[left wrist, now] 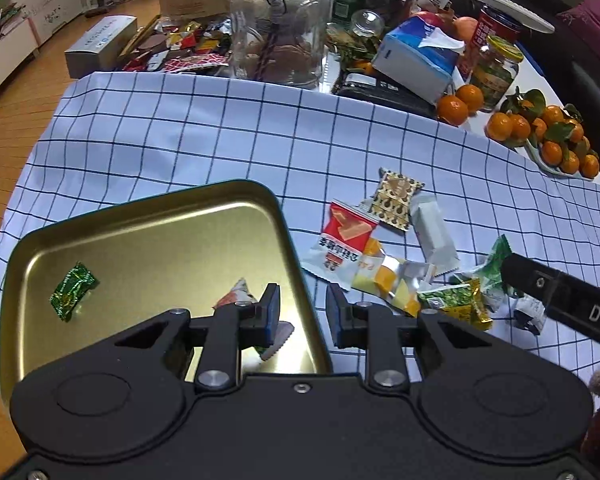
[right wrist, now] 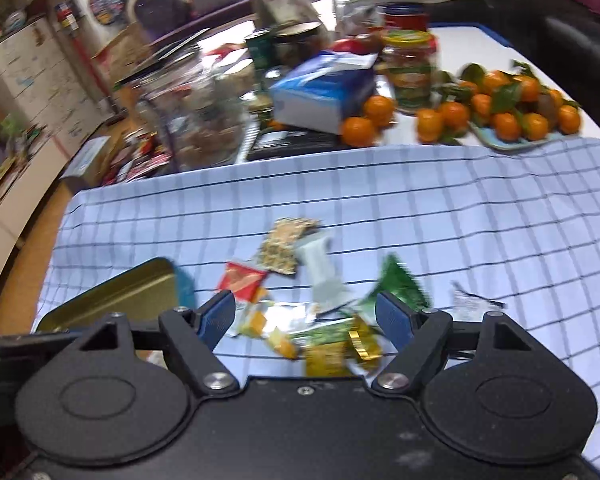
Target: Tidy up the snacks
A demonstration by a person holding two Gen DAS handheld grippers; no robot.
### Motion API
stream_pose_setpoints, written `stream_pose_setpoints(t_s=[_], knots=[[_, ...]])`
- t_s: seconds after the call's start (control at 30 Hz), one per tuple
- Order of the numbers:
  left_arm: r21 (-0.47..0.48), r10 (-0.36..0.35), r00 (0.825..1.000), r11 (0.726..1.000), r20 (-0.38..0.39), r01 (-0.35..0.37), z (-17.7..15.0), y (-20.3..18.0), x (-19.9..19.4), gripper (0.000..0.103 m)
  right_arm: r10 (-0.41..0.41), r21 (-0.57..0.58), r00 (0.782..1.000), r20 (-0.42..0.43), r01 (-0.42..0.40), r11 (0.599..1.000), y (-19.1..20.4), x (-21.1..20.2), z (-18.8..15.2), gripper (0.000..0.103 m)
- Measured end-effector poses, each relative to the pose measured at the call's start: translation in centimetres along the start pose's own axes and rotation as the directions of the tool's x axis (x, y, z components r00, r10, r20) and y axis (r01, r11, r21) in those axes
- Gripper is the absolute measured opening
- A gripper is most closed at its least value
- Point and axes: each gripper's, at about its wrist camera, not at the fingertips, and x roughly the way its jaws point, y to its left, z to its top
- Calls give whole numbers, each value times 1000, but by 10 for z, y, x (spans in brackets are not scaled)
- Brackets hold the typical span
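A gold metal tray (left wrist: 148, 236) sits on the checked cloth at the left. In it lie a green candy (left wrist: 74, 292) and a red-and-white snack (left wrist: 238, 298), partly hidden by my left finger. My left gripper (left wrist: 303, 312) hangs over the tray's right rim, jaws apart with nothing between them. Right of the tray is a loose pile: a red-white packet (left wrist: 340, 240), a gold patterned packet (left wrist: 398, 198), a white packet (left wrist: 434, 232), a yellow-orange packet (left wrist: 388, 276) and a green-yellow packet (left wrist: 456, 300). My right gripper (right wrist: 308, 316) is wide open over that pile, holding nothing.
The far half of the table is crowded: a big glass jar (left wrist: 278, 24), a tissue box (left wrist: 416, 60), a yellow-lidded jar (left wrist: 496, 72) and a dish of mandarins (left wrist: 540, 132). The cloth (left wrist: 180, 128) drops off the table's left edge toward a wooden floor.
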Motion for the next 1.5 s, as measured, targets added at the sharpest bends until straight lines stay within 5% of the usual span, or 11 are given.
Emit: stream_pose_setpoints(t_s=[0.33, 0.5, 0.83, 1.07, 1.33, 1.5], knots=[[76, -47, 999, 996, -25, 49, -2, -33, 1, 36, -160, 176, 984, -73, 171, 970, -74, 4, 0, 80], [15, -78, 996, 997, -32, 78, 3, -28, -2, 36, -227, 160, 969, -95, 239, 958, -87, 5, 0, 76], [-209, -18, 999, 978, -28, 12, 18, 20, -7, 35, -115, -89, 993, -38, 111, 990, 4, 48, 26, 67], [-375, 30, 999, 926, -30, -39, 25, 60, -9, 35, -78, -165, 995, -58, 68, 984, 66, 106, 38, 67], [-384, 30, 999, 922, -33, -40, 27, 62, -8, 35, -139, -254, 986, -94, 111, 961, 96, 153, 37, 67], [-367, 26, 999, 929, -47, -41, 26, 59, -6, 35, -181, -393, 978, -105, 127, 911, 91, 147, 18, 64]])
